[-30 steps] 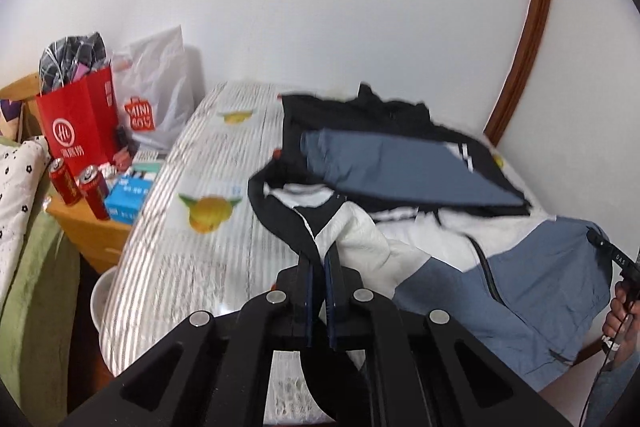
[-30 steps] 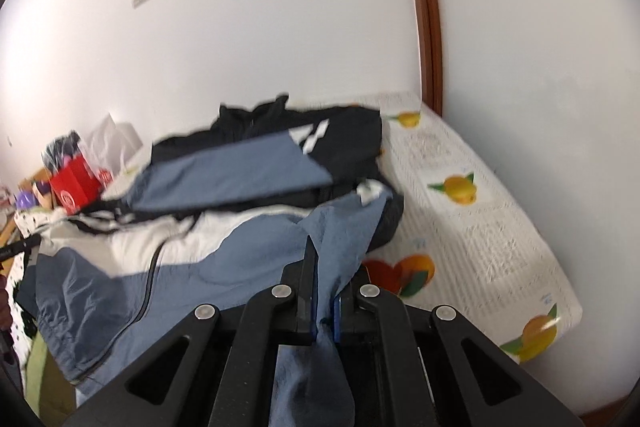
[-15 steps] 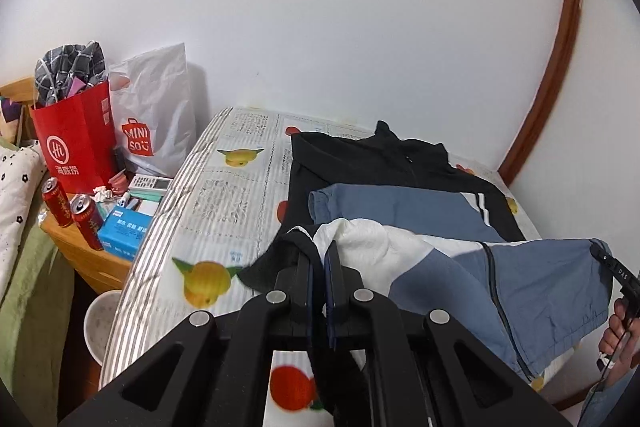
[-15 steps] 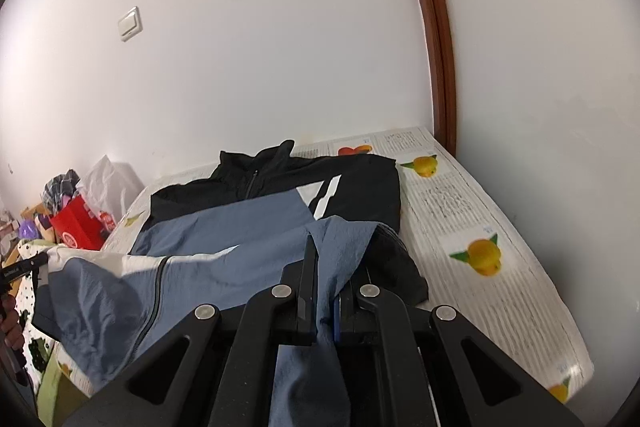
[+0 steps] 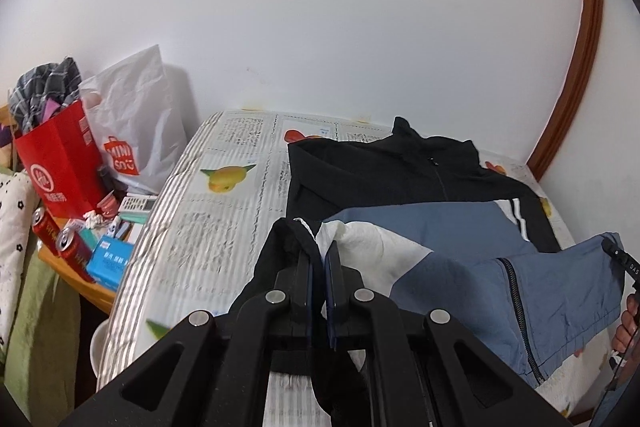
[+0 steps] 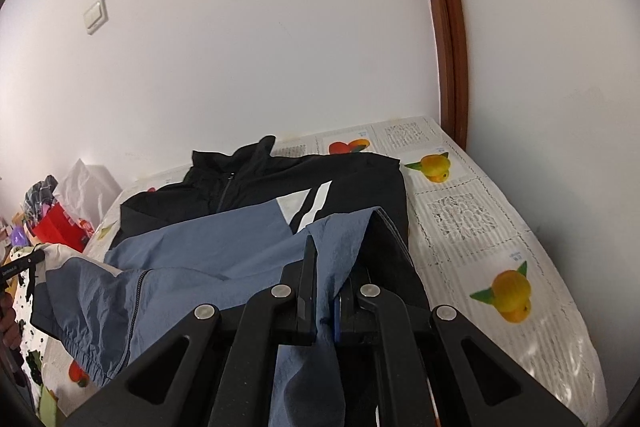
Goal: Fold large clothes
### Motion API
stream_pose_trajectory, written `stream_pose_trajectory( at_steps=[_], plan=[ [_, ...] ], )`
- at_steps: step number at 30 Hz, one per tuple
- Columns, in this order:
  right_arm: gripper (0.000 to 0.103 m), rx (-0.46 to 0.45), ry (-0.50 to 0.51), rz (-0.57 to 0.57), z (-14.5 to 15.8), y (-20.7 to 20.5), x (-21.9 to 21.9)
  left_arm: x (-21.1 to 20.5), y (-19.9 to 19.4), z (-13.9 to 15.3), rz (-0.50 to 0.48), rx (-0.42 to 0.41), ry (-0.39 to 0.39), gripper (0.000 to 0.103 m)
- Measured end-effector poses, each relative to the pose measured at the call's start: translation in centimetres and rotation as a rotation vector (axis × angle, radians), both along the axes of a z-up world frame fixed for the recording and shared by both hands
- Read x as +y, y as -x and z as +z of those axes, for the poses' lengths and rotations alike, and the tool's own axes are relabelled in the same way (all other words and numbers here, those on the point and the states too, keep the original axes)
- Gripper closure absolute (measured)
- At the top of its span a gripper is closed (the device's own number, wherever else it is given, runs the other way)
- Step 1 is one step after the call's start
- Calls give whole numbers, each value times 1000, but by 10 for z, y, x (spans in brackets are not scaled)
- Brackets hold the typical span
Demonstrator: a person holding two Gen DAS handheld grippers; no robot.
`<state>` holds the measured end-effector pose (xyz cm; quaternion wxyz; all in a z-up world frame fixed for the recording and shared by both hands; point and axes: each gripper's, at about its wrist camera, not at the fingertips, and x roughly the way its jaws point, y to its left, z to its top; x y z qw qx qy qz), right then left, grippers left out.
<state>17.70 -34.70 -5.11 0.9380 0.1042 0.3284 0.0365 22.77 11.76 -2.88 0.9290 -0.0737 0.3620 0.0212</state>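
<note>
Since a second ago both grippers have carried the jacket's [image 5: 452,227] hem up off the bed [image 5: 224,223] toward its collar. Left gripper [image 5: 319,267] pinches the white-and-black corner, right gripper [image 6: 326,279] the blue corner; the black upper body lies flat ahead of both, collar farthest.

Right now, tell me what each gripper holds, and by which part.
Both hold the same jacket: the left gripper pinches its white-and-black edge, the right gripper its blue edge, lifting the lower part.
</note>
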Motion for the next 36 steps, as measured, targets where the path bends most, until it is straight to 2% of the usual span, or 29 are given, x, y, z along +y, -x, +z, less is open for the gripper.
stream_pose_trajectory(
  at_steps=[8,16,18,20,22,25,27,30,36],
  plan=[
    [97,78,9,-29,-42,-44,-4,-4,-50,-29,20,71,-64,97],
    [97,184,41,-55,-71,-75,-7,2,-78,-62,44,137,-48,95],
    [93,202,60,-52,-72,-76,-5,1,-79,-65,42,145,-45,92],
    [89,215,88,-37,-68,-74,0,0,-78,-66,25,155,-33,84],
    [84,208,107,7,-58,-65,5,-1,-71,-61,-15,147,2,67],
    [73,129,111,54,-35,-39,6,-2,-57,-49,-63,109,31,56],
    [71,99,128,27,-22,-24,-2,-2,-48,-41,-79,90,33,54],
    [71,110,143,-18,-15,-7,-17,7,-35,-35,-71,75,43,54],
    [71,227,129,-57,-43,10,-41,33,-12,-40,-12,84,35,51]
  ],
)
